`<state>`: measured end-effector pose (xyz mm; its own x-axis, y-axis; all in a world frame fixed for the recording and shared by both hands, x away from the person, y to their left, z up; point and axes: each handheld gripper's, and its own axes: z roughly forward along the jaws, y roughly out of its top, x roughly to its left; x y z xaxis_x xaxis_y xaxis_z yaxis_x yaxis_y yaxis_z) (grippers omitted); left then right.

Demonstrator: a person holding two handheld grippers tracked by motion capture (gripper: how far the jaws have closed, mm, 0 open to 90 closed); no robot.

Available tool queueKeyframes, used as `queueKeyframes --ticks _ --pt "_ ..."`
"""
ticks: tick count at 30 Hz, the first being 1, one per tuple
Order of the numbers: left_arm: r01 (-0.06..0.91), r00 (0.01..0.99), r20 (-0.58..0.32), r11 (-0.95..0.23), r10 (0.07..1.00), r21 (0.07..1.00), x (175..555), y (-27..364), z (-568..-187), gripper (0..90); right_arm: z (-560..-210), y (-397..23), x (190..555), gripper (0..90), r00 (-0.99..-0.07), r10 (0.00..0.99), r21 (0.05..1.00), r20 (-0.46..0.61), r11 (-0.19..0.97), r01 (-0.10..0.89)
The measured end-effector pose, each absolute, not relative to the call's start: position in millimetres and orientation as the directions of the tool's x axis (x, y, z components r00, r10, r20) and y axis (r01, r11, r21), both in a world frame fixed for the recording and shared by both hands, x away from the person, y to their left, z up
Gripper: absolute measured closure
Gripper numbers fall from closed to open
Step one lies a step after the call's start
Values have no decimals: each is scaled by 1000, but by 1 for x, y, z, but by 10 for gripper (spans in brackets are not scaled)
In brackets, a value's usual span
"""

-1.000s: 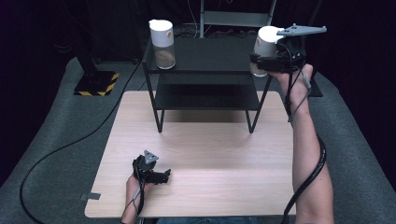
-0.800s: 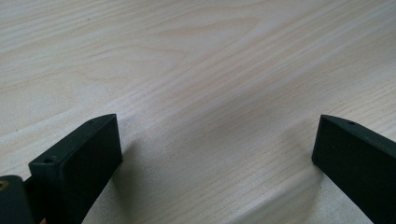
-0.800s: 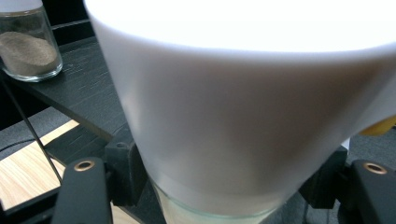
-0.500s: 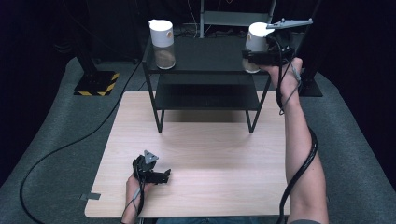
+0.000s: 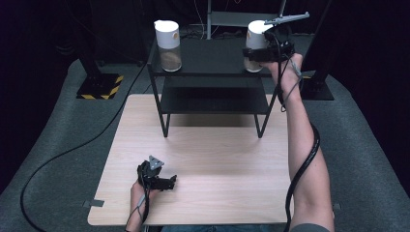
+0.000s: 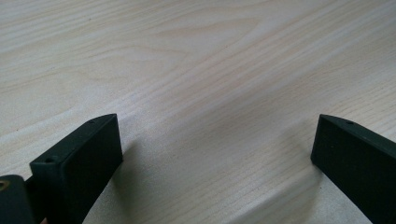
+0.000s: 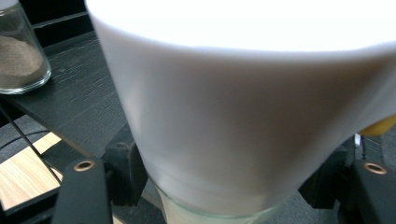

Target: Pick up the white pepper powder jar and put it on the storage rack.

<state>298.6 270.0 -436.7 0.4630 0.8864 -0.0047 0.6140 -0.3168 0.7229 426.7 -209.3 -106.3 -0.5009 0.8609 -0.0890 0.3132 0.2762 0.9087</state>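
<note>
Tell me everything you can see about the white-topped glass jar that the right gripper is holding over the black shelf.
The white-topped glass jar has a tall, matte white cap that flares wider upward over a clear glass body holding something pale. It stands about upright at the right end of the black shelf's top tier; whether its base rests there cannot be told. The right gripper is shut on it, jaws clamping both sides just under the cap. A matching jar stands apart at the left end.
</note>
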Motion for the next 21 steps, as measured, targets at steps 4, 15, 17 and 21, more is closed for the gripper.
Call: queueKeyframes --ticks 4,15,17,21 --pt "614 462 -5 -316 887 723 299 270 -437 15 -107 -205 435 302 -500 862 902 -83 278 330" --pt "615 462 -5 -316 887 722 299 270 -437 16 -109 -209 447 302 -503 863 898 -50 260 356" --pt "615 462 -5 -317 887 723 299 270 -437 16 -110 -213 449 302 -505 862 899 -28 243 365" --pt "614 462 -5 -315 887 723 298 270 -437 16 -113 -219 451 302 -519 854 904 -14 233 358"
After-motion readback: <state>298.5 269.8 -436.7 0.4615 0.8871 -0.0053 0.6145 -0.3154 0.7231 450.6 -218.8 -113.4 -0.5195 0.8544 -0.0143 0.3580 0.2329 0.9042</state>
